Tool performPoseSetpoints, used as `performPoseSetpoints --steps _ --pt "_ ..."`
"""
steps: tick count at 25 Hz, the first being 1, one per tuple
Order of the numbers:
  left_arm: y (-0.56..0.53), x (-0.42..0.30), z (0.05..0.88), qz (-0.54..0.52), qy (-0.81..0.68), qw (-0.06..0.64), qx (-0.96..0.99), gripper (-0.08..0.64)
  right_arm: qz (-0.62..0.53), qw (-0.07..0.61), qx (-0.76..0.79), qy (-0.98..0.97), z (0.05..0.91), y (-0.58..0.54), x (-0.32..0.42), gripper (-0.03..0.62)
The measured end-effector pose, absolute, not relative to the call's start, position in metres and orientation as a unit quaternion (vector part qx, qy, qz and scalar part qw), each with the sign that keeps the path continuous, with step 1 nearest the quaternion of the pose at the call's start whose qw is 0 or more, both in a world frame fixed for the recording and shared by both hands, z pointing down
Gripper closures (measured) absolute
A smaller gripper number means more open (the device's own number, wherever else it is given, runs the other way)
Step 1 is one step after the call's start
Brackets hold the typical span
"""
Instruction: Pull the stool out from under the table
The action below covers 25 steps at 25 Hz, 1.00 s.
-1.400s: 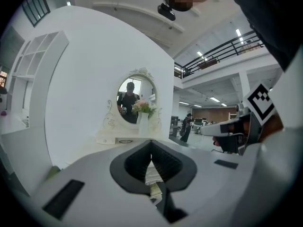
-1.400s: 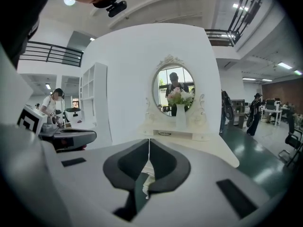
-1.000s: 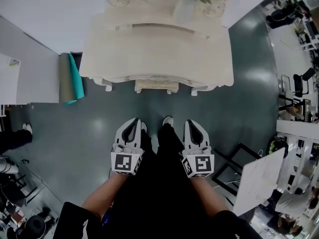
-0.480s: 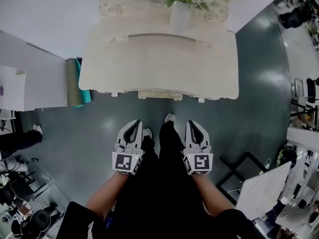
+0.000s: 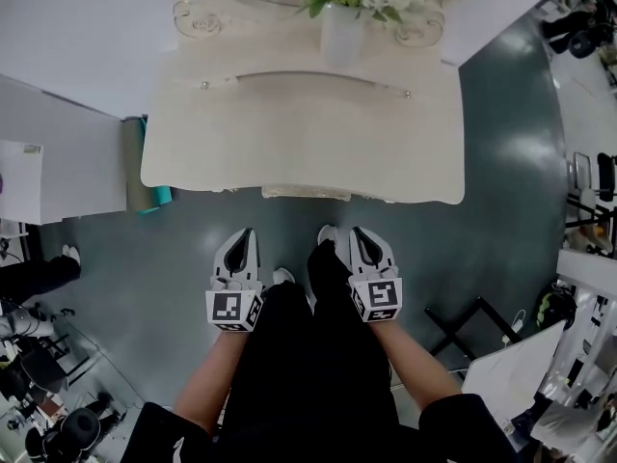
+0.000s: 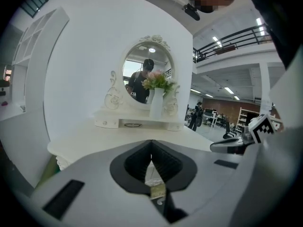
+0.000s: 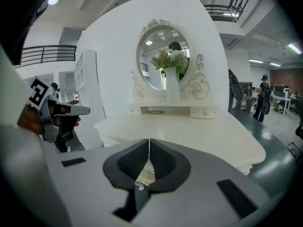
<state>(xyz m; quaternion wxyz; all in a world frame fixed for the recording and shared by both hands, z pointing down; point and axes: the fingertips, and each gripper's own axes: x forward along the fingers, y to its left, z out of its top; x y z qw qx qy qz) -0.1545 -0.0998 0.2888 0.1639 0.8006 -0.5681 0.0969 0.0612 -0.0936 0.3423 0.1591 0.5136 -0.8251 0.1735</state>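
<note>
A white dressing table (image 5: 289, 123) fills the top of the head view. Only a thin cream strip of the stool (image 5: 307, 193) shows below its front edge; the rest is hidden under the top. My left gripper (image 5: 244, 232) and right gripper (image 5: 358, 231) hang side by side over the floor, short of the table's front edge, on either side of the person's black-clad legs. Both are shut with nothing held. In the left gripper view the left gripper (image 6: 151, 148) points at the table (image 6: 94, 138). The right gripper (image 7: 149, 148) also faces the table (image 7: 199, 131).
A vase of flowers (image 5: 342, 17) and an oval mirror (image 7: 163, 56) stand at the table's back. A rolled teal mat (image 5: 152, 197) leans left of the table beside a white panel (image 5: 58, 162). A black frame (image 5: 472, 321) lies on the floor at the right.
The head view has drawn closer to the table, and less of the stool shows under its edge. Both grippers stayed shut and shifted slightly left and toward the table.
</note>
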Motion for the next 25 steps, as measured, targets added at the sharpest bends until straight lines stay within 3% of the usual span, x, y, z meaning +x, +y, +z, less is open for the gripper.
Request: performPoseSetpoints --steps 9,25 --pt "-0.100 -0.144 0.373 0.126 -0.544 0.136 0.818 0.546 0.147 0.128 0.514 -0.835 0.397 -0.093 0.041 0.574" --pt "-0.116 -0.150 0.532 0.123 -0.552 0.191 0.802 0.545 0.186 0.170 0.548 -0.798 0.536 -0.102 0.059 0.572"
